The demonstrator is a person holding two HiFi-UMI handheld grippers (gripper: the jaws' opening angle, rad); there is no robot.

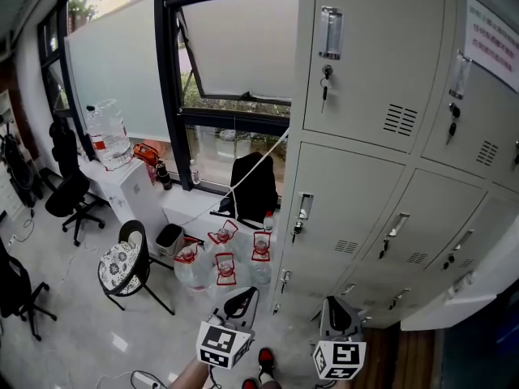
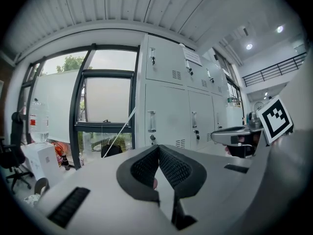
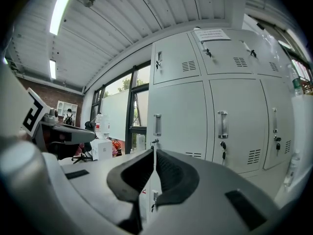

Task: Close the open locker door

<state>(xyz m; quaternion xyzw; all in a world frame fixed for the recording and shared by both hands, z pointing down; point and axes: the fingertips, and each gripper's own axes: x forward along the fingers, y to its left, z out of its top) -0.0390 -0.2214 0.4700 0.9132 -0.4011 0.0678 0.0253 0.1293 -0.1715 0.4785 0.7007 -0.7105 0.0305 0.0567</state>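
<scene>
The bank of pale grey steel lockers (image 1: 365,63) fills the right side of the head view, its doors shut except one. The open pale grey locker door (image 1: 454,302) juts out from the bottom row at the far lower right, seen nearly edge-on, with its long edge running out from the bank.

It lies to the right of both grippers. The right gripper (image 1: 339,310) is the nearer, and the left gripper (image 1: 241,298) is well apart from the door. Both grippers point at closed doors, so I judge the coming move is a swing to the right.

Each gripper's black ribbed pads (image 2: 171,168) meet at the tips with nothing between them.

By the window, clear water jugs with red handles (image 1: 223,262) stand on the floor and look filled. Beside them is a small black bin (image 1: 169,237) whose contents cannot be made out.
</scene>
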